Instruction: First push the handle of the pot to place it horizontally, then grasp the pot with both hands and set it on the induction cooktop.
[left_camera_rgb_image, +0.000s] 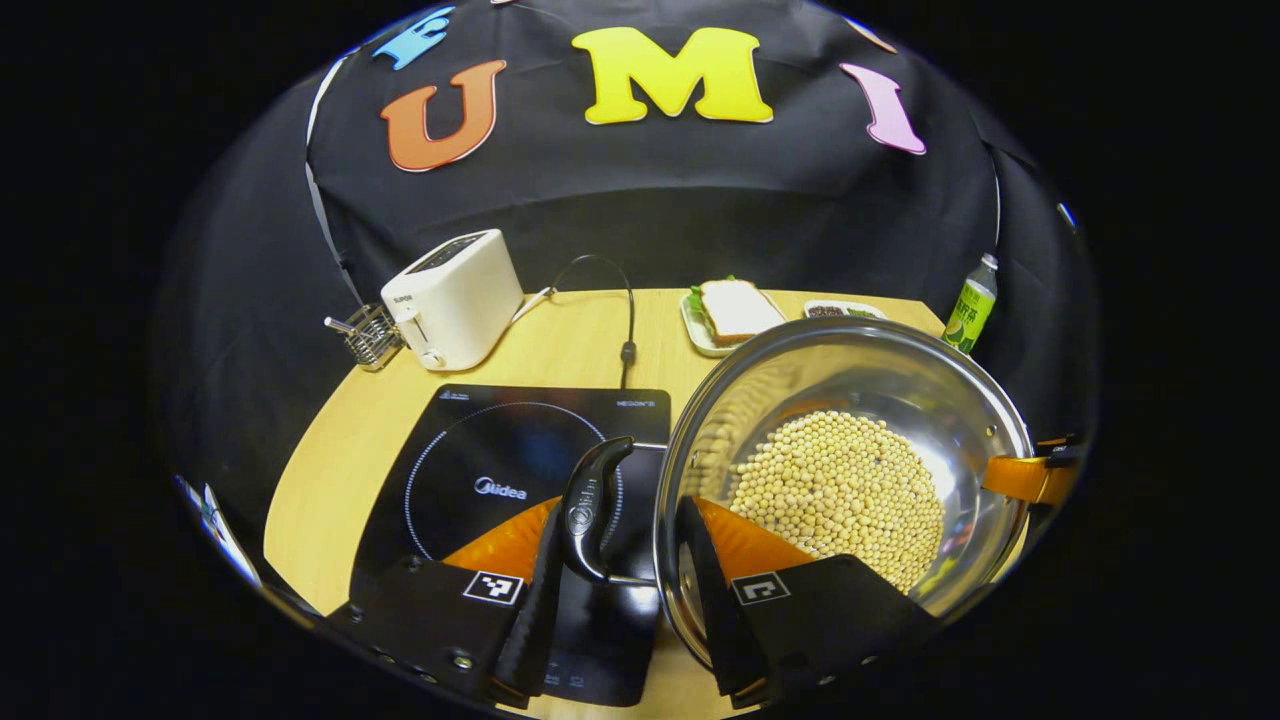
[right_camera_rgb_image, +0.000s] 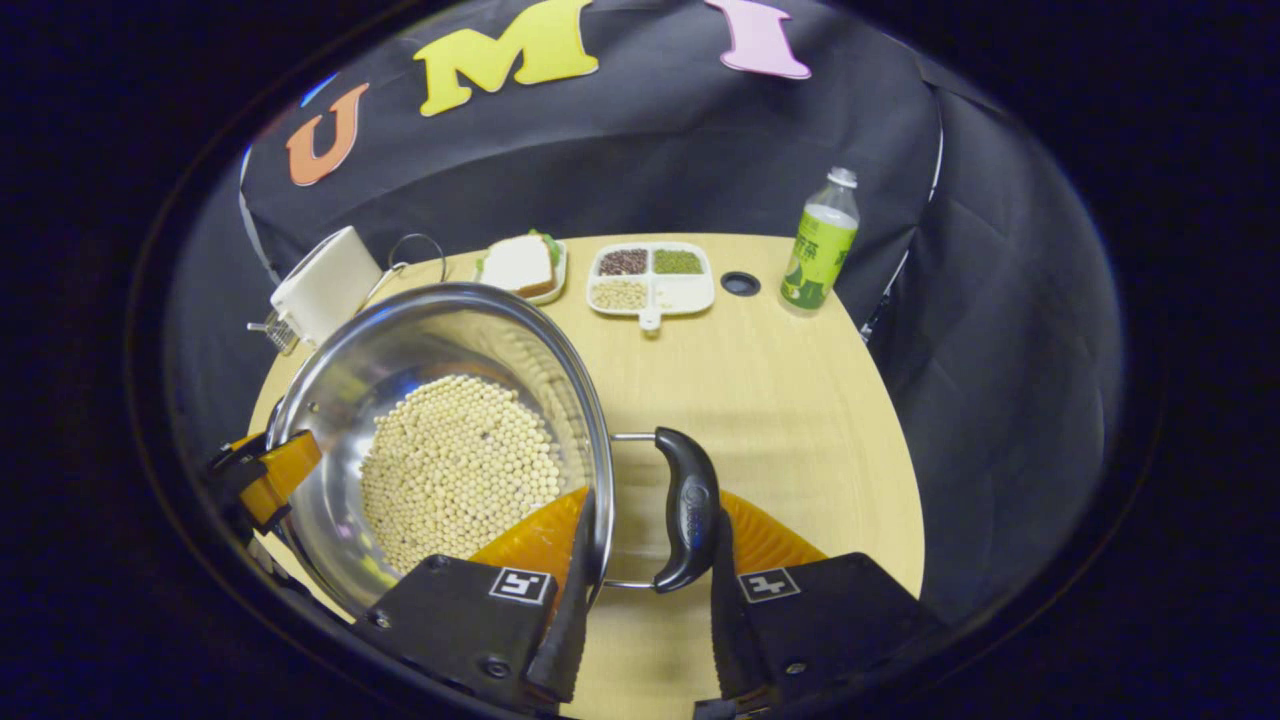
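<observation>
A steel pot (left_camera_rgb_image: 850, 390) holding soybeans (left_camera_rgb_image: 840, 490) sits just right of the black induction cooktop (left_camera_rgb_image: 480, 470), its rim overlapping the cooktop's right edge. My left gripper (left_camera_rgb_image: 622, 520) is shut on the pot's left handle (left_camera_rgb_image: 592, 505), one finger outside the handle and the other inside the pot wall. My right gripper (right_camera_rgb_image: 652, 510) clamps the opposite handle (right_camera_rgb_image: 688, 505) and the rim of the pot (right_camera_rgb_image: 400, 340) the same way. Each gripper also appears across the pot in the other's view. Whether the pot rests on the table I cannot tell.
A white toaster (left_camera_rgb_image: 455, 295) and a wire rack (left_camera_rgb_image: 368, 335) stand at the back left, with a cable (left_camera_rgb_image: 628, 330) running to the cooktop. A sandwich plate (left_camera_rgb_image: 735, 310), a divided tray (right_camera_rgb_image: 650, 275) and a green bottle (right_camera_rgb_image: 820, 245) line the back of the table.
</observation>
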